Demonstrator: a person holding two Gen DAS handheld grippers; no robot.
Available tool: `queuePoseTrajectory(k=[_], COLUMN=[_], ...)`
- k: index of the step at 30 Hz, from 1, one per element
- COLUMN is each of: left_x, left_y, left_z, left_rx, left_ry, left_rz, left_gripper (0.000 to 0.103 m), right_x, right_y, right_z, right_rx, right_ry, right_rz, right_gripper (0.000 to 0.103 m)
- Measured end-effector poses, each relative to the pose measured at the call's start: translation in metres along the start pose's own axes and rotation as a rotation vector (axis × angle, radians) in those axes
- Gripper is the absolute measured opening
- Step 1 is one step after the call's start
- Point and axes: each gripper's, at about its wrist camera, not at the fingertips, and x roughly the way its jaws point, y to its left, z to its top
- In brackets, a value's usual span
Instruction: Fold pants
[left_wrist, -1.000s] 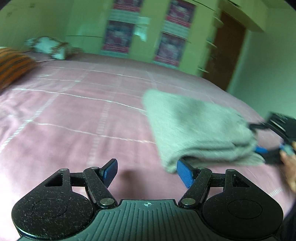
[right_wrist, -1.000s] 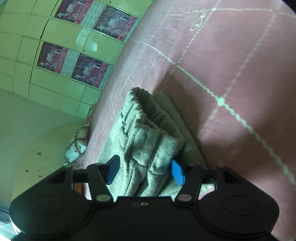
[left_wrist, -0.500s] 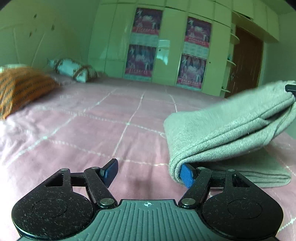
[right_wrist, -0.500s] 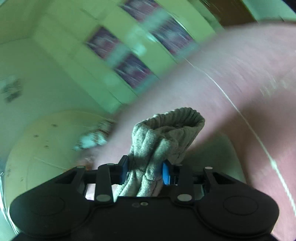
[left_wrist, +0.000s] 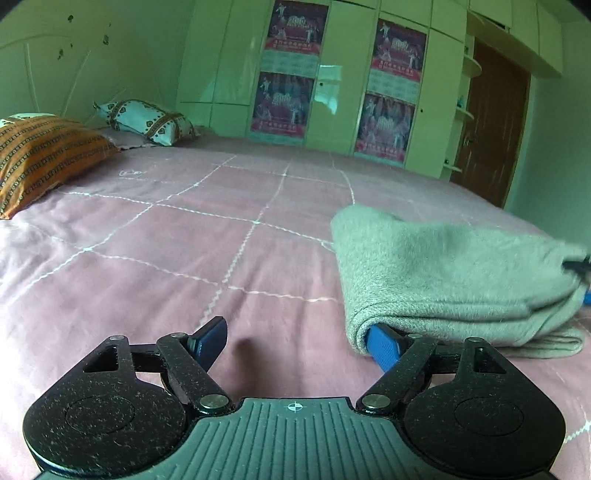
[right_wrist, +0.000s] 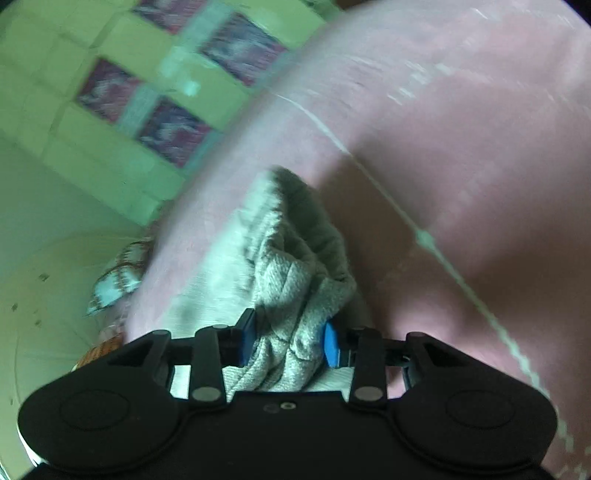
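The grey pants (left_wrist: 443, 273) lie folded in layers on the pink bedspread (left_wrist: 184, 251), at the right in the left wrist view. My left gripper (left_wrist: 295, 341) is open and empty, its right fingertip (left_wrist: 382, 341) tucked under the near fold of the pants. My right gripper (right_wrist: 290, 339) is shut on the bunched end of the pants (right_wrist: 291, 269). In the left wrist view the right gripper (left_wrist: 580, 264) shows at the far right edge, holding the upper layers.
An orange striped pillow (left_wrist: 40, 155) and a patterned white pillow (left_wrist: 147, 120) lie at the bed's head on the left. Green wardrobes with posters (left_wrist: 332, 81) stand beyond the bed, a brown door (left_wrist: 487, 125) to their right.
My right gripper closed on the bunched end of the pants, lifted it high, then brought it back down. My left gripper stayed open by the near fold.
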Motion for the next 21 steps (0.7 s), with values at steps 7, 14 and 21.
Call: queuePoseTrajectory(k=[7, 14, 21], left_x=[0.004, 0.01, 0.011], left_y=[0.007, 0.002, 0.008], left_z=[-0.002, 0.003, -0.004], left_rx=[-0.019, -0.017, -0.09], left_ry=[0.048, 0.017, 0.031], left_rz=[-0.009, -0.035, -0.018], left_gripper=[0.083, 0.083, 0.083], right_x=[0.006, 0.006, -0.01], right_y=[-0.031, -0.022, 0.003], right_z=[-0.003, -0.002, -0.004], right_rx=[0.061, 0.064, -0.012], right_ry=[0.107, 0.108, -0.003], right_rz=[-0.009, -0.025, 0.043], right_gripper=[0.033, 0.035, 0.028])
